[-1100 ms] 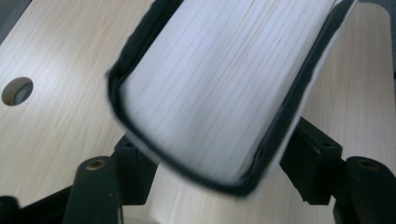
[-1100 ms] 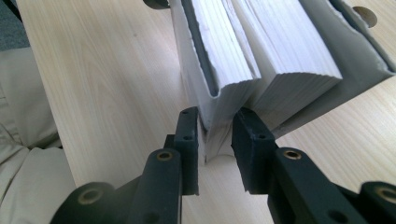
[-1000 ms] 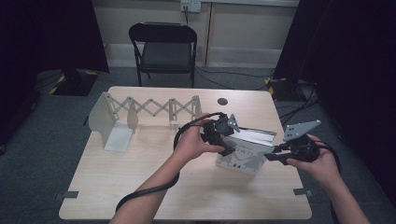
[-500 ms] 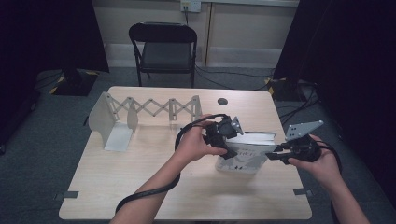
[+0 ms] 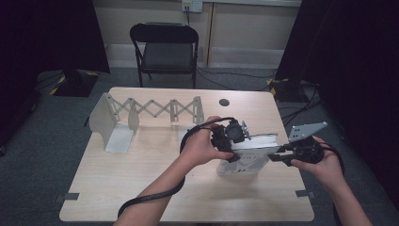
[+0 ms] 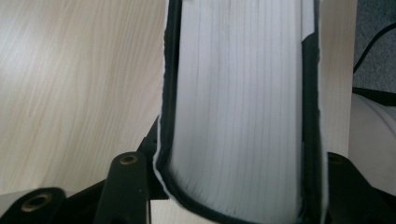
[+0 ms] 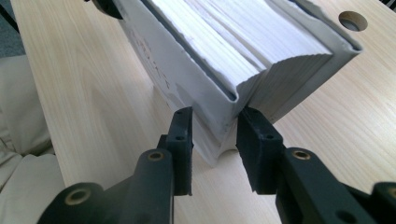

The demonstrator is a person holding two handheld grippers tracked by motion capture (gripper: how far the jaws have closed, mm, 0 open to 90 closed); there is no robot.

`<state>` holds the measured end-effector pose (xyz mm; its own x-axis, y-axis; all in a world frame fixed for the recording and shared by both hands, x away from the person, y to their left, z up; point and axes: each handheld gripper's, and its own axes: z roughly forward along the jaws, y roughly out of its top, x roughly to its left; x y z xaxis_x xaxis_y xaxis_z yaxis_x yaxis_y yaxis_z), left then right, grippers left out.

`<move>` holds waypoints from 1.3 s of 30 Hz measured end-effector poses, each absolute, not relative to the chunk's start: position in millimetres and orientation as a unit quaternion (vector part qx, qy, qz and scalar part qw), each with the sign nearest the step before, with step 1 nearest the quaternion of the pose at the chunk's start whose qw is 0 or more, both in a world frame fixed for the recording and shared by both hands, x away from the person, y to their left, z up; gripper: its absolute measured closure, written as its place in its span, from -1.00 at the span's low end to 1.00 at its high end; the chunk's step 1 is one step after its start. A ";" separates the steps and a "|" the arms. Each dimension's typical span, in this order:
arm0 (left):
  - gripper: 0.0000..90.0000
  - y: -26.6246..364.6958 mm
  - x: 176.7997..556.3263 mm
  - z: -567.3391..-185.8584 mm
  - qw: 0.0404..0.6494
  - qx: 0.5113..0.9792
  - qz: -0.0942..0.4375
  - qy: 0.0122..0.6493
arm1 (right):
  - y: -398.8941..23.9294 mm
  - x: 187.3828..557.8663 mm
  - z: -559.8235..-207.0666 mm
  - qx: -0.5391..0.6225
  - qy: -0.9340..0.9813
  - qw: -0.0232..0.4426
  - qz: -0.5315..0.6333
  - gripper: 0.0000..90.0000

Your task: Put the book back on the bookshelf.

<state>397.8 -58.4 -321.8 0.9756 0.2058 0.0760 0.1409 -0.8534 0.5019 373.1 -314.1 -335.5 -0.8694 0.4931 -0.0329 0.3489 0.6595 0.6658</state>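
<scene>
A thick white book [image 5: 247, 162] stands on its edge on the right half of the wooden table [image 5: 141, 179]. My left gripper [image 5: 231, 143] clamps its upper left end. In the left gripper view the page block [image 6: 243, 116] sits between the two black jaws, and the left gripper [image 6: 240, 51] is shut on it. My right gripper [image 5: 276, 157] meets the book's right edge. In the right gripper view the right gripper [image 7: 215, 128] pinches the corner of the front cover, with the book [image 7: 224, 42] fanning slightly behind.
A grey accordion-style rack [image 5: 146, 110] with an end plate stands along the table's back left. A round cable hole [image 5: 224, 102] lies behind the book. A black folding chair [image 5: 164, 47] stands beyond the table. The left gripper's cable [image 5: 155, 200] trails off the near edge.
The book has come a little lower and toward the near side, held at both ends. Both grippers keep their places on it.
</scene>
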 end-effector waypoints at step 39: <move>0.17 -0.6 373.3 -316.4 0.218 0.963 0.047 0.152 | -305.4 368.5 -371.8 0.293 0.877 0.094 0.369 -0.44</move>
<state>373.3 -0.6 -316.4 0.9495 0.3129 0.0239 0.2721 -0.8589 0.4338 368.5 -305.4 -371.8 -0.8107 0.5832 0.0518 0.4451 0.5564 0.7016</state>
